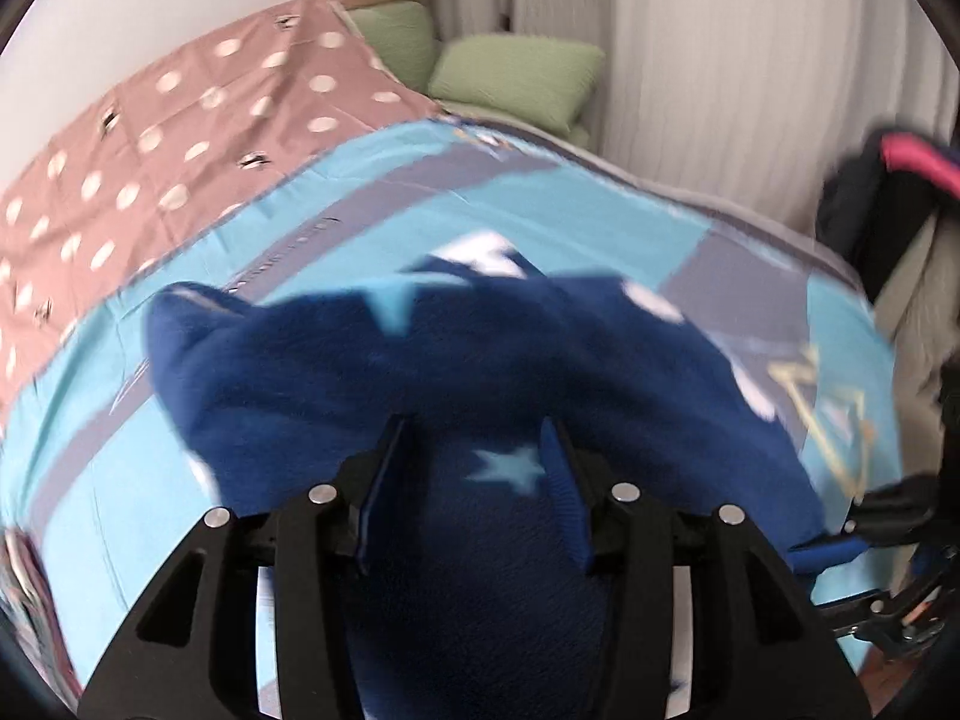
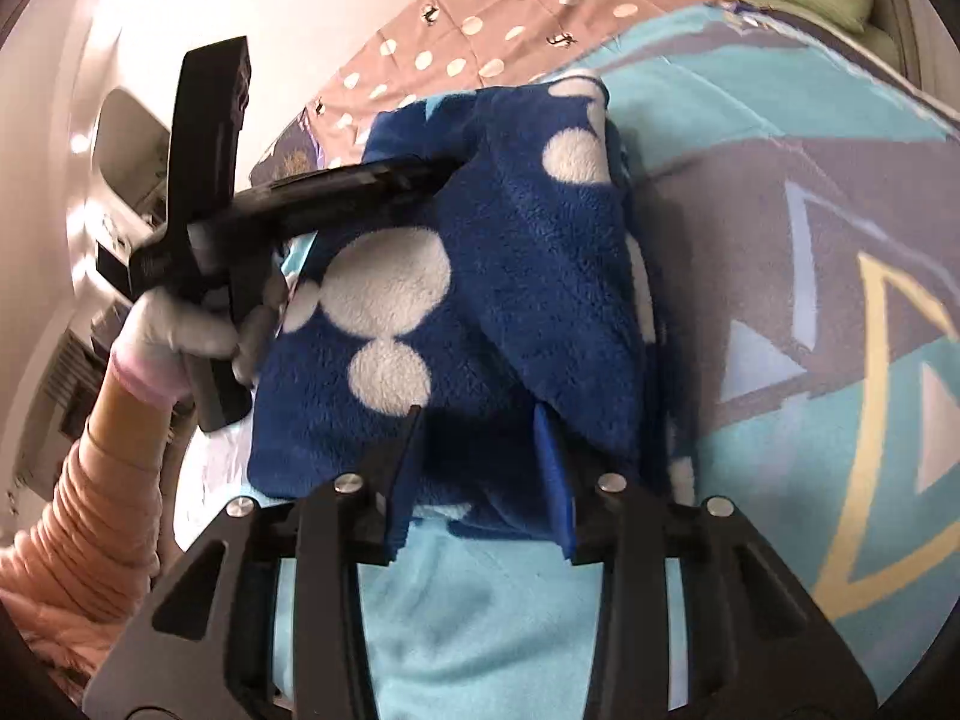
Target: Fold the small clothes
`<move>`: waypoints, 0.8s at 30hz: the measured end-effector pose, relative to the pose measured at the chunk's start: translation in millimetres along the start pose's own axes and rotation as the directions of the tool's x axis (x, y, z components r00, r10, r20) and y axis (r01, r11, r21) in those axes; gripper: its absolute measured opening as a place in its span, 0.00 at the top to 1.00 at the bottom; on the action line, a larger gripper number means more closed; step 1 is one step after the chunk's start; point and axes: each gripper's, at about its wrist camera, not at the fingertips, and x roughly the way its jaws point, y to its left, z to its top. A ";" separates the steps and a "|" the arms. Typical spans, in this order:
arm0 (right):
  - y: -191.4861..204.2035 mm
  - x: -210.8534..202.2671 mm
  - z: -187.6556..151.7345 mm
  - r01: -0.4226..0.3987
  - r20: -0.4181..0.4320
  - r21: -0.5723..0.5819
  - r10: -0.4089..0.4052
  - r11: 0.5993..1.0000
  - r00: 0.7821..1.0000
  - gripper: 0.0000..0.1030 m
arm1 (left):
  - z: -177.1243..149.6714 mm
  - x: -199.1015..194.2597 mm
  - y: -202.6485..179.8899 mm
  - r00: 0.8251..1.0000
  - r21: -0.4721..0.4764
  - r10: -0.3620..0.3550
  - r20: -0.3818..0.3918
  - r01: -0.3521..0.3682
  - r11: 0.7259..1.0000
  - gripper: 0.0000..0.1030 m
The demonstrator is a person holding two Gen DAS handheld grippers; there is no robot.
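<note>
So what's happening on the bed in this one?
A person is folding a blue fleece garment with white dots on a turquoise bedspread, a gripper in each hand. The right gripper has its jaws apart over the near edge. The left gripper sits over the fleece, jaws apart too. The garment lies partly folded.

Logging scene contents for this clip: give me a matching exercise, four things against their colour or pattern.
Things:
1. fleece garment
2. bedspread
3. far sheet
4. pillows

Looks:
a. plain green
b. dusty pink with white dots
c. dark blue with white spots and pale stars
d. turquoise and grey with yellow triangle outlines

Pairs: 1-c, 2-d, 3-b, 4-a
</note>
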 end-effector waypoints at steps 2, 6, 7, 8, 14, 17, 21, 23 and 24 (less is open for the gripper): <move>5.2 1.2 0.8 0.020 -0.015 -0.012 -0.020 1.000 1.000 0.65 | 9.0 -6.8 17.4 0.995 -0.019 0.089 0.039 -0.088 0.996 0.54; 37.5 -10.5 36.3 0.113 0.044 -0.124 -0.109 0.986 0.993 0.65 | 20.0 -0.3 47.2 0.994 -0.074 0.092 0.058 -0.088 0.993 0.59; 46.2 -13.8 45.8 0.134 0.079 -0.159 -0.123 0.978 0.989 0.65 | 18.3 14.9 52.3 0.996 -0.077 0.088 0.015 -0.087 0.993 0.60; 49.3 -17.2 50.9 0.155 0.106 -0.181 -0.137 0.971 0.985 0.63 | 15.2 30.3 54.0 0.996 -0.067 0.085 -0.032 -0.087 0.994 0.60; 30.3 56.1 70.7 0.308 0.002 -0.219 -0.316 0.926 0.949 0.48 | -0.6 61.2 32.9 0.987 0.024 0.151 -0.050 -0.150 0.988 0.61; 29.8 56.2 66.7 0.298 0.032 -0.245 -0.300 0.923 0.953 0.48 | -2.2 59.0 36.5 0.990 0.033 0.132 -0.045 -0.130 0.991 0.61; 27.5 46.0 78.0 0.286 -0.009 -0.204 -0.294 0.936 0.956 0.47 | 1.9 37.4 47.0 0.999 0.013 0.041 0.013 -0.041 0.999 0.57; 30.3 29.2 85.8 0.267 -0.019 -0.189 -0.275 0.945 0.961 0.47 | 8.3 21.5 56.3 0.998 -0.009 0.008 0.056 -0.007 1.000 0.57; 35.6 20.8 94.4 0.265 0.012 -0.199 -0.268 0.943 0.963 0.47 | 14.0 9.9 64.8 0.995 -0.026 0.013 0.098 -0.011 1.000 0.57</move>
